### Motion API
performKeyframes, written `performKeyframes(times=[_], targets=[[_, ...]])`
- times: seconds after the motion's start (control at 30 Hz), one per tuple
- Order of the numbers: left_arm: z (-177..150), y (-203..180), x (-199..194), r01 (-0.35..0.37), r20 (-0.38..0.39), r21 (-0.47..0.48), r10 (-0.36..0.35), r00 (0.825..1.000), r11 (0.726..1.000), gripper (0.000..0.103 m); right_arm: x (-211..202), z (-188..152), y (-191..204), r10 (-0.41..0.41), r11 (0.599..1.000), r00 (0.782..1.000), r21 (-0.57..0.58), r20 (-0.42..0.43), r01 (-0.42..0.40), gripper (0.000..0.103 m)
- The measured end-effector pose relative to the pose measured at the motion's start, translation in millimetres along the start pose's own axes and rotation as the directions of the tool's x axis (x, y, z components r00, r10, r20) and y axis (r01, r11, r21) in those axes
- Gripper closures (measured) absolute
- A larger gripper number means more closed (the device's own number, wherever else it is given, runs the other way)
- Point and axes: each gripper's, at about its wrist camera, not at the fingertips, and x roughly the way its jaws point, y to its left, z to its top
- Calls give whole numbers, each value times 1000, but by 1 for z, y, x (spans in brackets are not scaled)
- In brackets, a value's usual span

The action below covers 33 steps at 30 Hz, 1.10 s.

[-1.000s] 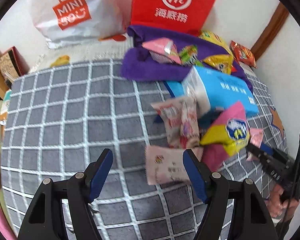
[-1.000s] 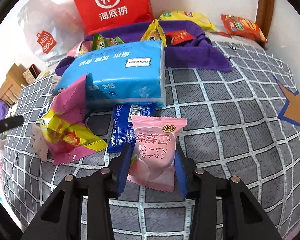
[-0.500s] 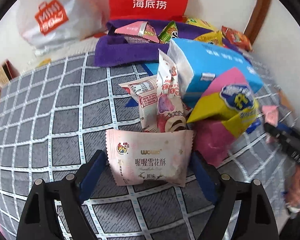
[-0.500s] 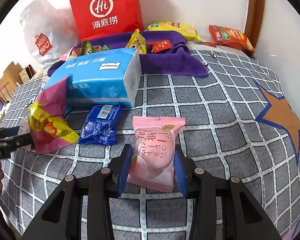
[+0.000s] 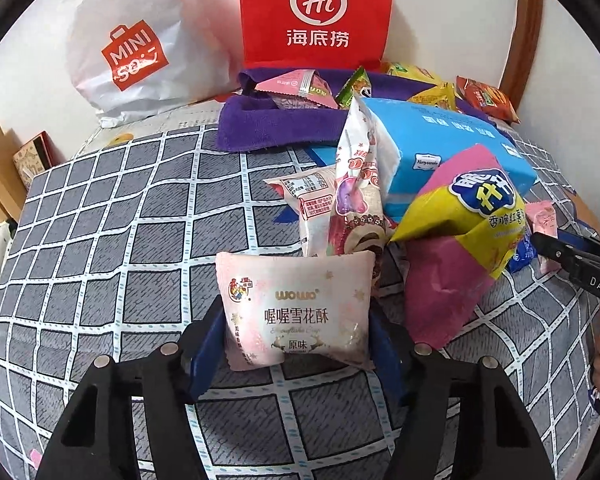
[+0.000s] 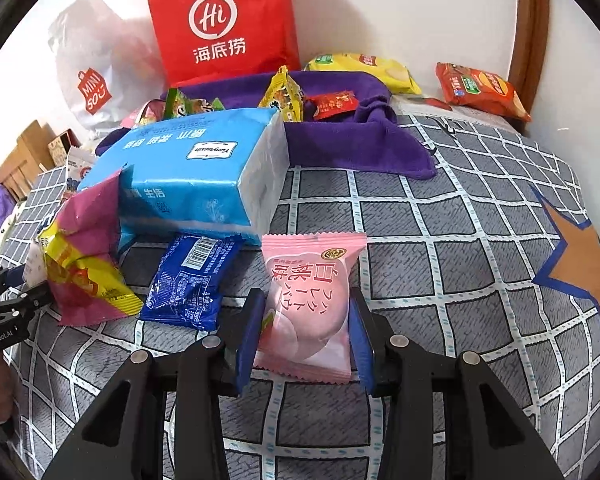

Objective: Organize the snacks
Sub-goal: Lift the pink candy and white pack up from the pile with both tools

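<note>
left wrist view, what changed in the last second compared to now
The left tool moved forward to the pale pink snowflake-crisp packet and closed until its fingers touch both sides; a second ago they stood wide open short of it. The right tool stayed shut on the pink peach packet. The blue tissue pack did not move.

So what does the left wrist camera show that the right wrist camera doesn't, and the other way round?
Only the left wrist view shows the pale pink WOWO packet between the left gripper fingers, and the white roll-cake packets leaning on the pile.

Only the right wrist view shows the blue wrapped snack lying flat, the orange star print on the checked cover, and the right gripper shut on the pink peach packet.

Both show the red Hi bag, Miniso bag, blue tissue pack, purple cloth and pink-yellow chip bag.
</note>
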Motion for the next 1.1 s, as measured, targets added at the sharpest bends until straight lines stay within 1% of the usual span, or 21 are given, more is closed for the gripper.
performKeyframes(times=[0.07,0.2,0.37,0.53,0.7,0.9,1.1], targets=[[0,-2,0,-9,-1,2,9,1000,1000,39,0,-1,1,-3,1000,1000,-6,-1,3,60],[0,-2,1,-5,-2,-4,5,1000,1000,39,1,-1,-1,9,1000,1000,1,0,-9,60],[0,-2,1,-8,-1,0,8,1000,1000,38,1,-2,1,-4,1000,1000,-12,0,4,60],[0,-3,3,-11,0,1,11,1000,1000,36,1,-2,-2,27,1000,1000,9,7,-27,59],[0,-2,3,-10,-1,0,10,1000,1000,35,1,-2,-3,29,1000,1000,10,8,-29,59],[0,-2,3,-6,0,-2,6,1000,1000,36,1,-1,-13,83,994,996,68,22,-84,60],[0,-1,3,-7,1,-3,7,1000,1000,36,3,1,-6,45,998,999,46,16,-46,60]])
